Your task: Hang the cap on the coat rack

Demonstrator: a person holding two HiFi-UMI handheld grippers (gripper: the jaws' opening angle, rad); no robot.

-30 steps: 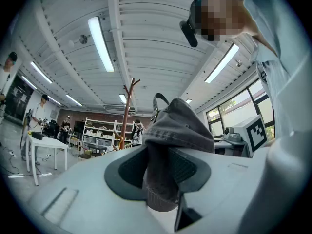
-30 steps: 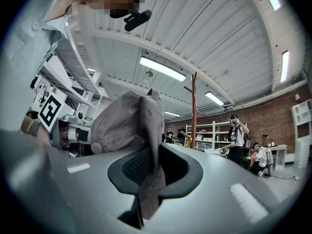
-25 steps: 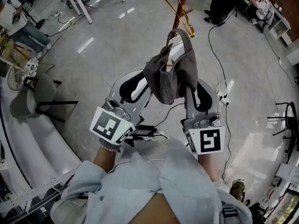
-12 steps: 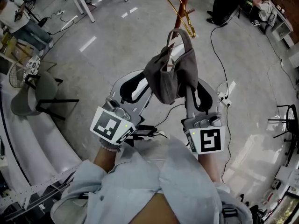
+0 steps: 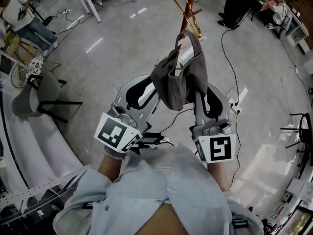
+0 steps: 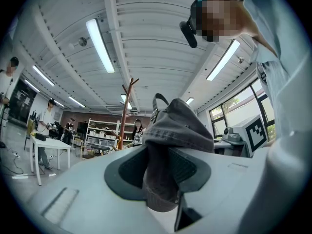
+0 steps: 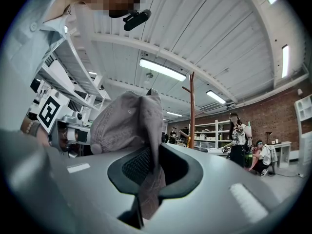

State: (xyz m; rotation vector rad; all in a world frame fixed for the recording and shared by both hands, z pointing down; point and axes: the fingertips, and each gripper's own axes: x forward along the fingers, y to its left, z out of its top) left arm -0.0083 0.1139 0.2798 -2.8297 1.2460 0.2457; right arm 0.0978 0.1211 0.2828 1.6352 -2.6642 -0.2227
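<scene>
**Grey cap pinched by both grippers, rack dead ahead at twelve o'clock**

Head view: the cap [image 5: 178,80] hangs bunched between the two grippers, raised clear of the floor [image 5: 122,38]. The left gripper [image 5: 157,86] bites it from seven o'clock and the right gripper [image 5: 198,89] from five o'clock. Its long axis runs roughly six to twelve, with a curved loop of the cap standing up at the far end. The rack [image 5: 190,4] lies at twelve o'clock of the cap, near but apart from it, with a gold hanger [image 5: 177,1] on it. Both grippers look about equally near; the right one sits slightly more in line with the pole. A chair [image 5: 44,94] at nine o'clock and a cable [image 5: 230,48] at two o'clock are well apart, so the way forward looks open.

Left gripper view: the jaws are closed on a fold of the cap [image 6: 175,130], which rises from the left gripper [image 6: 163,186] toward one o'clock. The rack [image 6: 127,106], with its forked prongs, shows at eleven o'clock, beyond the cap.

Right gripper view: the right gripper [image 7: 146,191] likewise clamps cap [image 7: 126,126] fabric, which drapes down through the jaws. The rack [image 7: 191,111] stands at one o'clock. My reading: the coming move is forward and up, to bring the loop over a prong.
</scene>
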